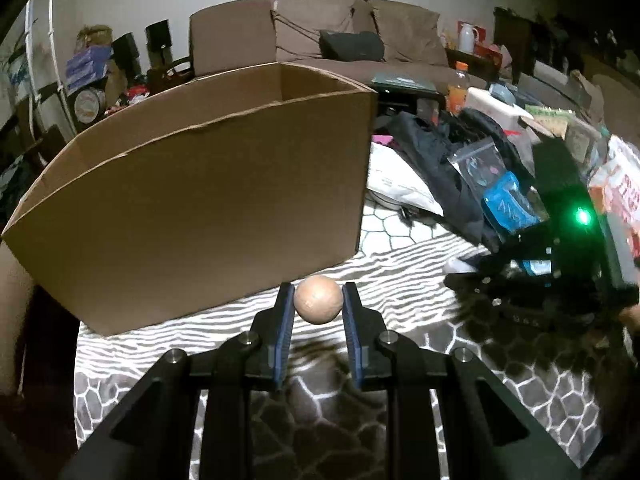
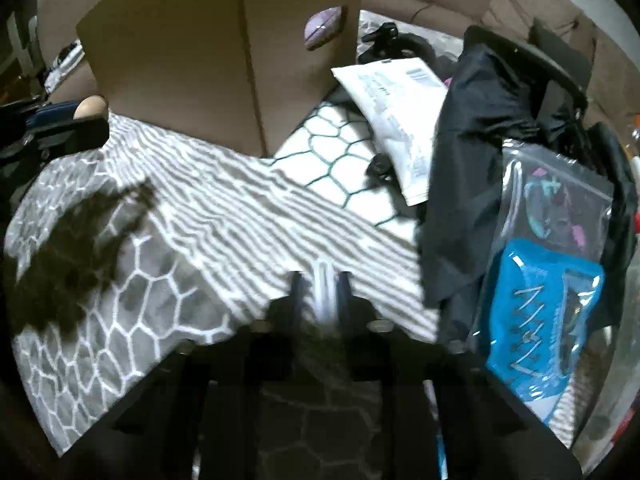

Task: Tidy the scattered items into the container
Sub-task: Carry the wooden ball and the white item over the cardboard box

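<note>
Patterned grey-and-white bedding (image 1: pixel 400 264) carries an open cardboard box (image 1: pixel 208 184) at ten o'clock of the left gripper (image 1: pixel 318 300), which clasps a wooden ball (image 1: pixel 318 299). At six o'clock, the blurred right gripper (image 2: pixel 320 292) pinches a thin whitish item (image 2: pixel 323 292).

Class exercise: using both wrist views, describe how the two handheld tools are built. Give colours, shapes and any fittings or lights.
The left tool has a black angular frame with triangular cut-outs, round silver bolt heads, and two flat fingers faced with ribbed blue pads. The right tool looks like the same black frame, though it is blurred. From the left wrist view, its body carries a glowing green light. No cables or sleeves are visible.
</note>
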